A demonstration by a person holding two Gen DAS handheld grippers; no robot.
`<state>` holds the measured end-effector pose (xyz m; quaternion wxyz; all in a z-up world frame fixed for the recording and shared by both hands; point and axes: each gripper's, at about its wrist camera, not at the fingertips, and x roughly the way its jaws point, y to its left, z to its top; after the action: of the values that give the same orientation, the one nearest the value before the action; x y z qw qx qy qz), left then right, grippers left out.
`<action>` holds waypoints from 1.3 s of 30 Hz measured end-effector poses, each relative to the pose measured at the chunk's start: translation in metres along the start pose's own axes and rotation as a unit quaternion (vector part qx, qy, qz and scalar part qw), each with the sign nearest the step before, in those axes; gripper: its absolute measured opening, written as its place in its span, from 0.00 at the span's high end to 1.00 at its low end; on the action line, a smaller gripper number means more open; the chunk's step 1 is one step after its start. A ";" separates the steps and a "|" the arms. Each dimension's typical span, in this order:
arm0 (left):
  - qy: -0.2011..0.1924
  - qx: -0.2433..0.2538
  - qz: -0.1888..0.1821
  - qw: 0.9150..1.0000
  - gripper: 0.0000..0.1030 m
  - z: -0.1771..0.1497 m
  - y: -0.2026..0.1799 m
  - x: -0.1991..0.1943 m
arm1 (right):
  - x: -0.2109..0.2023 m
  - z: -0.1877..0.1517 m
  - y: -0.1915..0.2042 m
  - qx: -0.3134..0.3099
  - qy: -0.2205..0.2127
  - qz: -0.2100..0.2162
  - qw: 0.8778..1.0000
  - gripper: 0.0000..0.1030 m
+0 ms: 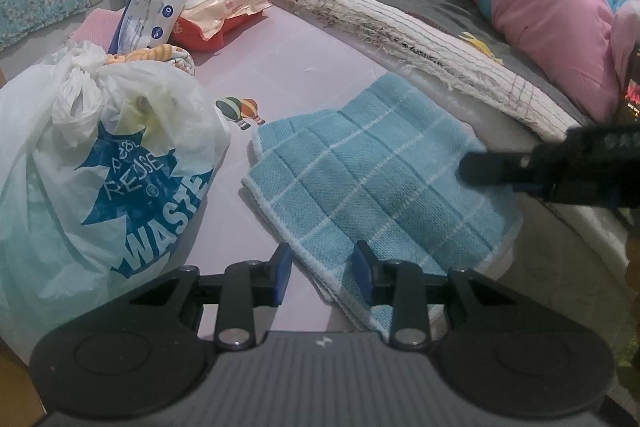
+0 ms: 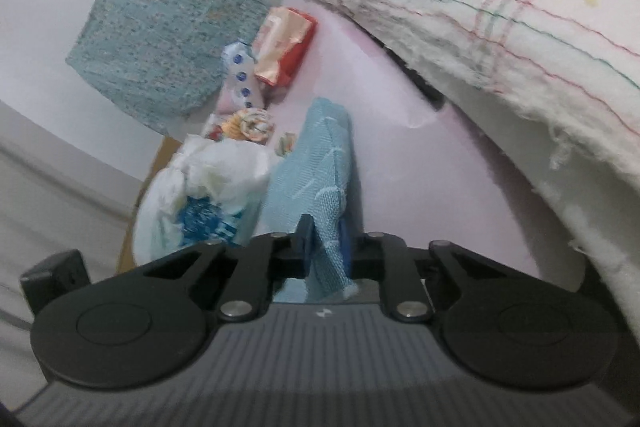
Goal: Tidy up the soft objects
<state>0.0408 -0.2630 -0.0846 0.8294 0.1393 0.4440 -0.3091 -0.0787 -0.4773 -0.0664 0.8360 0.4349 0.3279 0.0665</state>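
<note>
I have the right tongs [image 2: 324, 247] clamped on the blue checked towel's [image 1: 372, 179] edge on the bed, left tongs [image 1: 322, 277] parted, gripping nothing; next, probably fold it over.

Pink pillow [image 1: 532, 23] (right end) cut off by frame edge

light: soft, even, dim | shadows: faint | blur: right wrist view smeared | edges: fisheye-bent, dark corners
</note>
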 end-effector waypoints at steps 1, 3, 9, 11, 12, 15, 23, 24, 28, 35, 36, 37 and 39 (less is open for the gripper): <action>0.000 0.000 0.000 1.000 0.66 0.000 0.000 0.000 | 0.000 0.003 0.005 -0.006 -0.003 0.014 1.000 0.90; -0.001 0.002 0.001 1.000 0.66 -0.001 -0.001 0.000 | 0.001 0.003 0.017 -0.026 -0.001 0.038 0.999 0.90; -0.002 0.002 0.000 1.000 0.66 -0.001 -0.001 0.000 | 0.021 0.005 0.048 -0.093 0.045 0.079 0.992 0.90; -0.003 0.002 -0.002 1.000 0.66 -0.001 0.000 0.000 | 0.033 0.008 0.049 -0.091 0.069 0.086 0.990 0.90; -0.004 0.003 -0.002 1.000 0.66 -0.001 0.000 0.000 | 0.040 0.009 0.049 -0.087 0.081 0.087 0.989 0.90; -0.006 0.001 -0.006 1.000 0.66 -0.002 0.002 -0.001 | 0.059 0.014 0.045 -0.077 0.116 0.072 0.988 0.89; 0.009 -0.015 -0.017 1.000 0.65 -0.006 0.011 -0.011 | 0.091 0.014 0.026 -0.037 0.170 0.061 0.983 0.88; 0.010 -0.017 -0.019 1.000 0.65 -0.006 0.013 -0.014 | 0.092 0.013 0.024 -0.030 0.172 0.063 0.983 0.88; 0.002 -0.023 -0.027 0.999 0.62 -0.007 0.017 -0.030 | 0.091 0.010 0.012 0.006 0.184 0.079 0.980 0.87; -0.041 -0.054 -0.046 0.997 0.50 0.003 0.024 -0.058 | 0.088 0.004 0.001 0.050 0.192 0.100 0.975 0.86; -0.043 -0.062 -0.047 0.996 0.49 0.006 0.026 -0.057 | 0.086 0.002 0.002 0.046 0.191 0.100 0.975 0.86; -0.042 -0.070 -0.050 0.995 0.49 0.008 0.028 -0.055 | 0.083 -0.001 0.004 0.038 0.190 0.100 0.976 0.86; -0.036 -0.090 -0.057 0.994 0.49 0.011 0.032 -0.049 | 0.077 -0.003 0.005 0.026 0.186 0.099 0.977 0.85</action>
<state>0.0476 -0.2249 -0.0392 0.8349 0.0278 0.4473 -0.3194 -0.0199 -0.4414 -0.1020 0.7377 0.4671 0.4351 0.2198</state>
